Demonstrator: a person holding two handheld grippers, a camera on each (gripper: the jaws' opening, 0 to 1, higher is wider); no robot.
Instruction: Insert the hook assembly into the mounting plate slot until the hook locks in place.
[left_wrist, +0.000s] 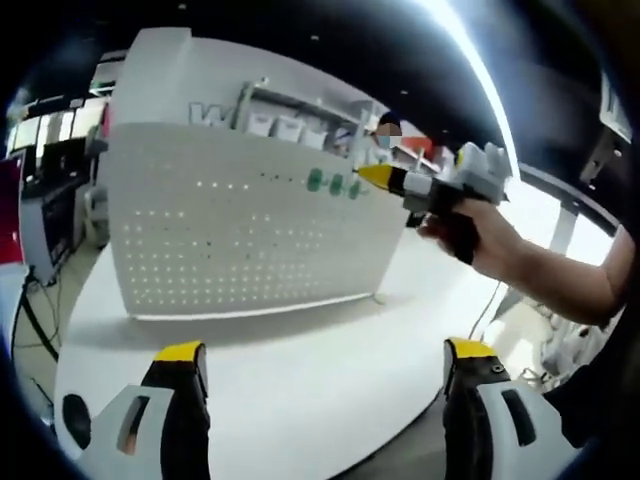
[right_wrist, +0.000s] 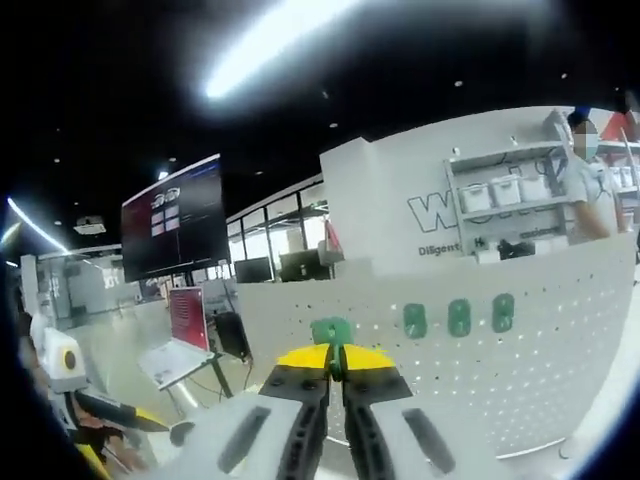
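In the left gripper view, the left gripper (left_wrist: 322, 370) hovers over the white table (left_wrist: 300, 390) with its jaws spread wide and empty, well apart from the upright pegboard mounting plate (left_wrist: 230, 230). Further right, the right gripper (left_wrist: 372, 176) reaches the board's upper edge beside three green hooks (left_wrist: 336, 184) already seated in a row. In the right gripper view, its jaws are clamped on a fourth green hook (right_wrist: 332, 331), held just before the board. The hook seems to stand upright, its long axis vertical, the slots straight ahead; the right hand is clearly nearer.
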